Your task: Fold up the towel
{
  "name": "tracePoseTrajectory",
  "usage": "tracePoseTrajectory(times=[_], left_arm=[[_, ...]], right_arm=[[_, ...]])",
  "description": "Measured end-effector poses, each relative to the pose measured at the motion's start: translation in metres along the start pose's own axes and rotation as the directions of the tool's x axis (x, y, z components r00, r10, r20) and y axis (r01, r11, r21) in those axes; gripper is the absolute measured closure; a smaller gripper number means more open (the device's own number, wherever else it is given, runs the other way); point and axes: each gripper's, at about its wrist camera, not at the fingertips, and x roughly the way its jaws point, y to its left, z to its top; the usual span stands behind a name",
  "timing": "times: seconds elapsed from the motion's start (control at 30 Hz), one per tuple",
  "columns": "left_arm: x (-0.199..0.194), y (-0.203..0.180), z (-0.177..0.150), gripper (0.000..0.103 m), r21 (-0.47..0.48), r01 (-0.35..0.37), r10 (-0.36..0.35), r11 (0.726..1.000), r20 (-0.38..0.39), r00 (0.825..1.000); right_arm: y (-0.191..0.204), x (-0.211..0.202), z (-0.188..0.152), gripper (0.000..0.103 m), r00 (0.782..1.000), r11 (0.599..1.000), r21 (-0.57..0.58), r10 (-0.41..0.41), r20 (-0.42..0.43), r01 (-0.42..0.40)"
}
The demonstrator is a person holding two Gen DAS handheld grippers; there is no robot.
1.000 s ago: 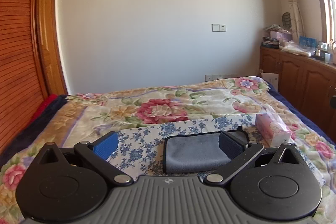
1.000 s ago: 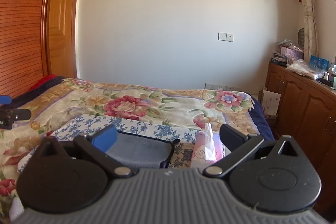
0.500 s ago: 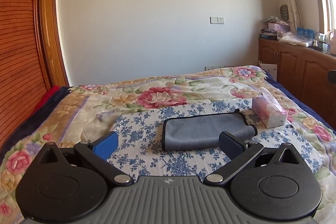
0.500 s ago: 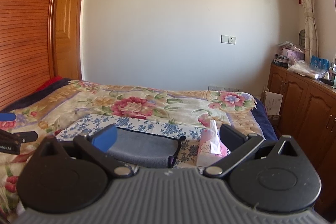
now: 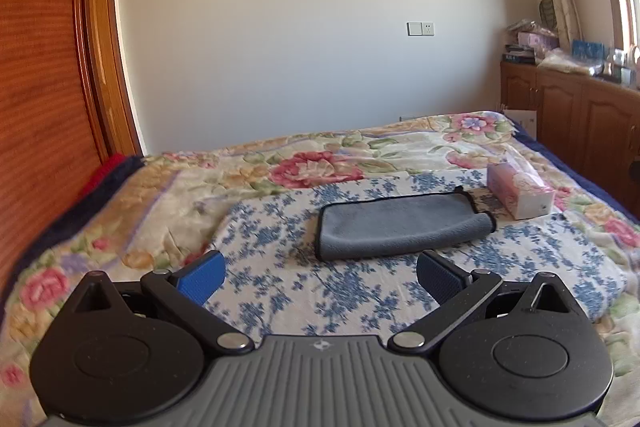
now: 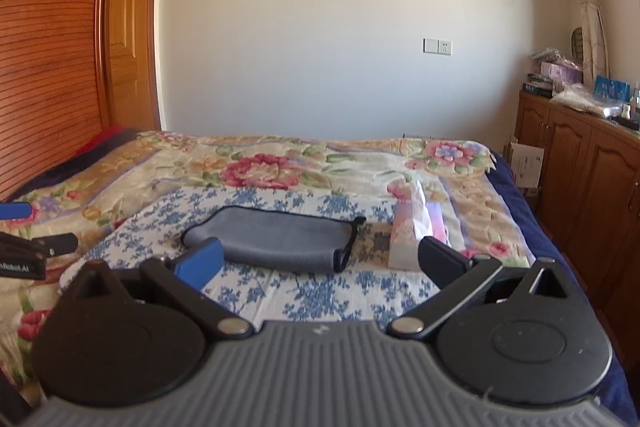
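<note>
A grey towel with dark edging [image 5: 400,225] lies folded on a blue-flowered cloth [image 5: 304,291] on the bed. It also shows in the right wrist view [image 6: 276,241]. My left gripper [image 5: 320,275] is open and empty, held above the cloth, short of the towel's near edge. My right gripper [image 6: 320,259] is open and empty, held above the bed in front of the towel. The left gripper's tip shows at the left edge of the right wrist view [image 6: 24,231].
A pink tissue box [image 5: 520,191] stands right of the towel, also in the right wrist view [image 6: 414,233]. The bed has a floral quilt [image 5: 312,163]. Wooden cabinets [image 6: 580,179] with clutter stand at the right. A wooden wardrobe [image 5: 40,87] stands at the left.
Both grippers have drawn back and up from the towel, so it now lies farther ahead and fully in view. Both stayed open.
</note>
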Motion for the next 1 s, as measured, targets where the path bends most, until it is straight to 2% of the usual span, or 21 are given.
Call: tracePoseTrajectory(times=[0.4, 0.77, 1.0], left_arm=[[-0.002, 0.002, -0.021, 0.000, -0.031, 0.010, -0.010, 0.999, -0.007, 1.000], [-0.001, 0.003, -0.039, 0.000, -0.030, -0.012, 0.012, 0.999, -0.004, 1.000], [-0.004, 0.003, -0.041, 0.000, -0.034, -0.024, 0.025, 0.999, 0.024, 0.999]], right_arm=[[-0.004, -0.004, -0.022, 0.000, 0.999, 0.999, 0.028, -0.027, -0.022, 0.027], [0.001, -0.008, -0.037, 0.000, 0.999, 0.999, 0.034, -0.038, -0.009, 0.039], [0.003, -0.012, -0.040, 0.000, 0.998, 0.998, 0.026, -0.060, 0.030, 0.059]])
